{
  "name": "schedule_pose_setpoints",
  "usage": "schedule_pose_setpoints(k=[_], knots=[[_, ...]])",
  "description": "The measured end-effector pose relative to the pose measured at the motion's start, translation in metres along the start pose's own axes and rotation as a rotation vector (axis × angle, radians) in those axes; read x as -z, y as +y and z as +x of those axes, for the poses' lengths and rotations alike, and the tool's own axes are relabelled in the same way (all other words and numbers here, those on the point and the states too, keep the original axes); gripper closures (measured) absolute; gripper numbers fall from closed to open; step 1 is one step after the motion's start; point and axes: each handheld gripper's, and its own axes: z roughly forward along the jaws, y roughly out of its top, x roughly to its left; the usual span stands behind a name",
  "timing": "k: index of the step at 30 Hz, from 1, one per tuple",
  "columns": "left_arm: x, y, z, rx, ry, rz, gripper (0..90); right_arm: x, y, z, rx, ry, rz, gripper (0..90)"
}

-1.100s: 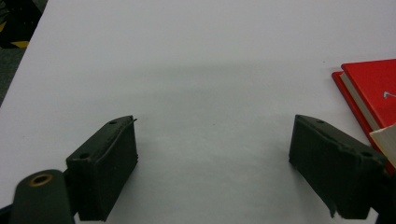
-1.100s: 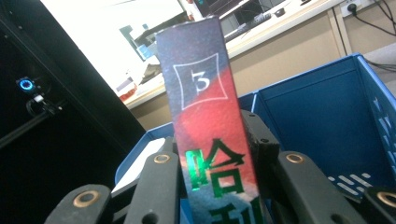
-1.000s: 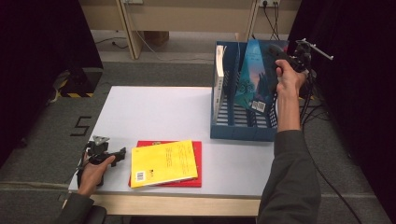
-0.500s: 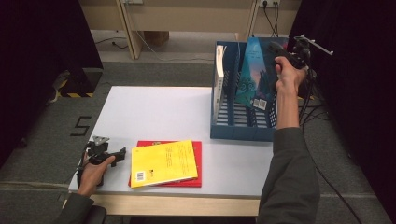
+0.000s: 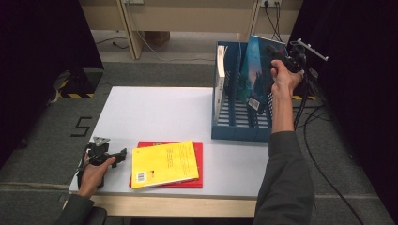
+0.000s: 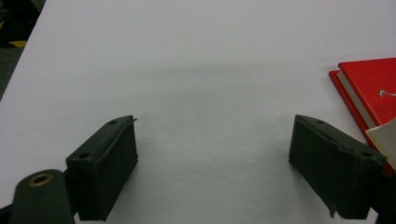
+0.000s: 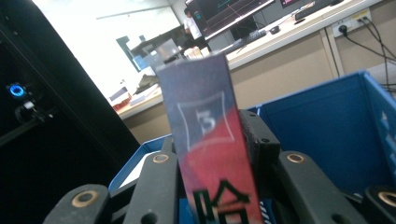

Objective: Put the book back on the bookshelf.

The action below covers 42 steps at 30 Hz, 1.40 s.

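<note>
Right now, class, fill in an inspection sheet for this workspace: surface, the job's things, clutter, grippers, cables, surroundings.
Surface: white table, mostly bare.
Job's things: dark blue book standing tilted in the blue file rack; a white book upright in the rack's left slot.
Clutter: yellow book lying on a red book at the near edge.
Grippers: right gripper shut on the dark blue book's spine; left gripper open, resting on the table beside the stack.
Cables: black cables trailing on the floor at the right.
Surroundings: grey carpet, black curtains on both sides.
</note>
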Motion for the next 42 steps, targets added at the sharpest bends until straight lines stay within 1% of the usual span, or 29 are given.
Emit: schedule_pose_setpoints(k=[1,2,3,4,5,6,9,10,11,12,13,14,15,16,18,20,21,23,24,25,27,28,29,31,34,38,39,42], knots=[[0.000,0.000,0.000,-0.001,-0.001,0.001,14.5,0.000,-0.003,-0.001,0.001,-0.002,0.003,70.2],[0.000,0.000,0.000,-0.002,0.002,0.000,14.5,-0.001,-0.010,-0.001,0.007,-0.007,0.012,69.6],[0.000,0.000,0.000,-0.002,0.002,0.000,14.5,-0.001,-0.010,-0.001,0.007,-0.007,0.012,69.6],[0.000,0.000,0.000,-0.002,0.002,0.000,14.5,-0.002,-0.017,-0.001,0.013,-0.018,0.029,68.9],[0.000,0.000,0.000,-0.002,0.002,0.000,14.5,-0.002,-0.017,-0.001,0.013,-0.018,0.029,68.9],[0.000,0.000,0.000,-0.002,0.002,0.000,14.5,-0.003,-0.021,-0.002,0.021,-0.026,0.034,68.7],[0.000,0.000,0.000,-0.003,0.002,0.000,14.5,-0.007,-0.031,-0.006,0.006,-0.029,0.062,67.2],[0.000,0.000,0.000,-0.002,0.002,0.001,14.5,-0.011,-0.040,-0.007,0.027,-0.049,0.099,66.7],[0.000,0.000,0.000,0.000,0.001,0.000,14.4,-0.014,-0.045,-0.008,0.035,-0.054,0.127,66.5],[0.000,0.000,0.000,0.000,0.001,0.000,14.4,-0.014,-0.045,-0.008,0.035,-0.054,0.127,66.5],[0.000,0.000,0.000,-0.002,0.001,0.001,14.5,-0.019,-0.058,-0.011,0.037,-0.063,0.176,66.5],[0.000,0.000,0.000,-0.002,0.001,0.001,14.4,-0.019,-0.058,-0.011,0.037,-0.063,0.176,66.5],[0.000,0.000,0.000,-0.001,0.001,0.000,14.4,-0.019,-0.061,-0.012,0.026,-0.042,0.156,66.6],[0.000,0.000,0.000,-0.001,0.000,0.000,14.4,-0.018,-0.065,-0.013,0.004,-0.021,0.172,66.4],[0.000,0.000,0.000,-0.001,-0.002,0.000,14.5,-0.017,-0.065,-0.013,0.009,-0.023,0.176,66.3],[0.000,0.000,0.000,-0.001,-0.003,0.000,14.5,-0.015,-0.065,-0.011,0.022,-0.018,0.194,65.1],[0.000,0.000,0.000,0.000,-0.004,0.000,14.5,-0.014,-0.066,-0.011,0.017,-0.015,0.199,64.5],[0.000,0.000,0.000,0.000,-0.003,-0.003,14.5,-0.012,-0.067,-0.010,0.016,0.002,0.204,61.6],[0.000,0.000,0.000,0.000,-0.005,-0.001,14.5,-0.010,-0.067,-0.009,0.006,0.009,0.204,60.3],[0.000,0.000,0.000,0.001,-0.004,-0.003,14.5,-0.009,-0.069,-0.007,0.004,0.014,0.196,59.0],[0.000,0.000,0.000,0.000,-0.006,-0.001,14.4,-0.005,-0.072,-0.004,0.017,0.033,0.202,56.1],[0.000,0.000,0.000,0.000,-0.005,-0.001,14.4,-0.004,-0.074,-0.003,0.010,0.040,0.203,55.8],[0.000,-0.001,0.000,0.000,-0.005,-0.001,14.4,-0.001,-0.077,-0.001,0.019,0.054,0.209,55.1],[0.000,-0.001,0.000,0.000,-0.005,-0.002,14.4,0.002,-0.080,0.000,0.021,0.060,0.202,53.5],[0.000,-0.001,0.000,-0.001,-0.005,-0.001,14.3,0.005,-0.083,-0.001,0.034,0.069,0.203,52.9],[0.000,-0.001,-0.001,-0.003,-0.004,0.001,14.3,0.009,-0.086,-0.002,0.037,0.072,0.207,52.0],[0.000,-0.001,-0.001,-0.003,-0.002,0.000,14.2,0.010,-0.087,-0.001,0.045,0.066,0.208,52.7],[0.000,-0.001,-0.001,-0.003,-0.002,-0.001,14.2,0.009,-0.088,0.002,0.051,0.069,0.216,53.0]])
